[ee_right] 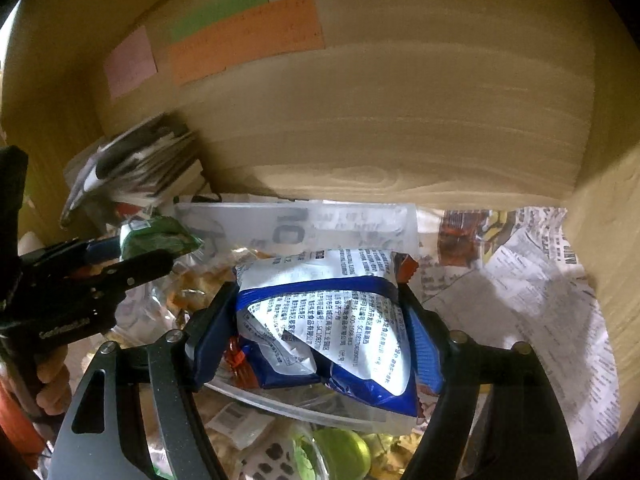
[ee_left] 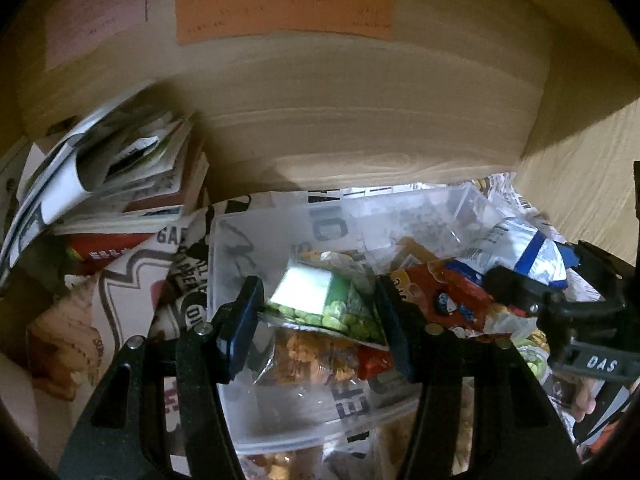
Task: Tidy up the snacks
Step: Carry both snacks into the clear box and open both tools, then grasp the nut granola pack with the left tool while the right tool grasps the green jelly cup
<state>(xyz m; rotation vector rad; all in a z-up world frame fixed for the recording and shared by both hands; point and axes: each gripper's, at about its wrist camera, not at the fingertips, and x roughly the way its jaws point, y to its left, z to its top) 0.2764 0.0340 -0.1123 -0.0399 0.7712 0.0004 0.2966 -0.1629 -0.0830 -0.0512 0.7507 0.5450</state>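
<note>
A: Snacks status: several packets already lie in the clear plastic bin [ee_left: 240,240], which stands on newspaper [ee_right: 520,280] lining the tabletop. Among them are an orange cracker packet [ee_left: 312,356] and a red packet [ee_left: 460,292].

B: Left tongs [ee_left: 320,316] state?

A: Clamped on a green pea packet [ee_left: 320,300]. Both blue pads press its sides, and the packet hangs over the inside of the bin, just above the orange cracker packet.

B: Right tongs [ee_right: 320,332] state?

A: Clamped on a blue and white packet [ee_right: 332,320]. The packet fills the gap between the pads and sits above the near rim of the bin.

B: Are both loads in the bin?

A: Not yet. Both are held over it; neither is released. Whether either touches the packets beneath cannot be told.

B: What is left?

A: More loose items lie outside the bin near the front, among them a green cup-like item [ee_right: 344,452] and a small white sachet [ee_right: 236,424]. A stack of books and papers [ee_left: 120,184] stands to the left against the wooden back wall [ee_left: 360,120]. Judgement: the task is partly done; these two packets need release, then the loose items in front need collecting
</note>
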